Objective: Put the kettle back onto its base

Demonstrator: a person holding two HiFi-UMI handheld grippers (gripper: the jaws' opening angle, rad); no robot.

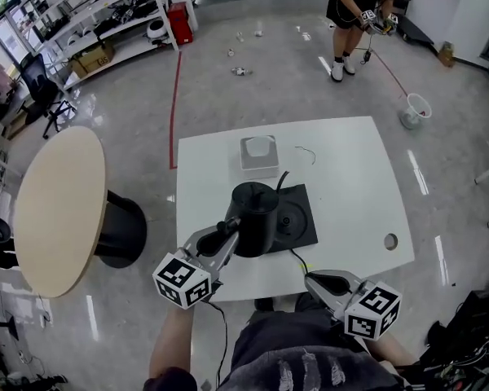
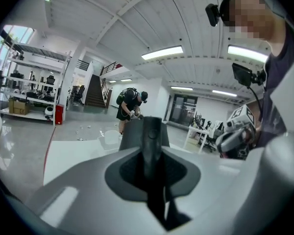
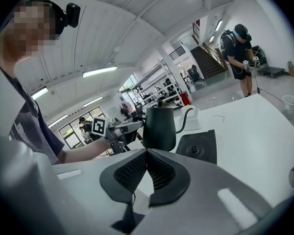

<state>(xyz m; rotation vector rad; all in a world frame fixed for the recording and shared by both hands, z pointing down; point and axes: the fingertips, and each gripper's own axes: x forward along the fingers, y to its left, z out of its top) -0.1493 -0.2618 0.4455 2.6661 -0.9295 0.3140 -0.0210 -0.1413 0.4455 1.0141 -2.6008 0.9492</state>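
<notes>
The black gooseneck kettle (image 1: 255, 217) stands upright in the air over the left edge of its black square base (image 1: 297, 218), a little above the white table (image 1: 350, 186). My left gripper (image 1: 228, 235) is shut on the kettle's handle (image 2: 151, 148), which fills the gap between its jaws. In the right gripper view the kettle (image 3: 159, 127) shows left of the base (image 3: 198, 147), with the left gripper (image 3: 118, 129) behind it. My right gripper (image 1: 322, 283) hovers at the table's near edge, its ribbed pads (image 3: 159, 170) closed together with nothing between them.
A white box (image 1: 259, 155) sits behind the base, and the base's cable runs off the near edge. The table has a round hole (image 1: 390, 240) at the right. A round beige table (image 1: 61, 206) stands to the left. A person (image 1: 354, 15) and a bucket (image 1: 416, 108) are far back.
</notes>
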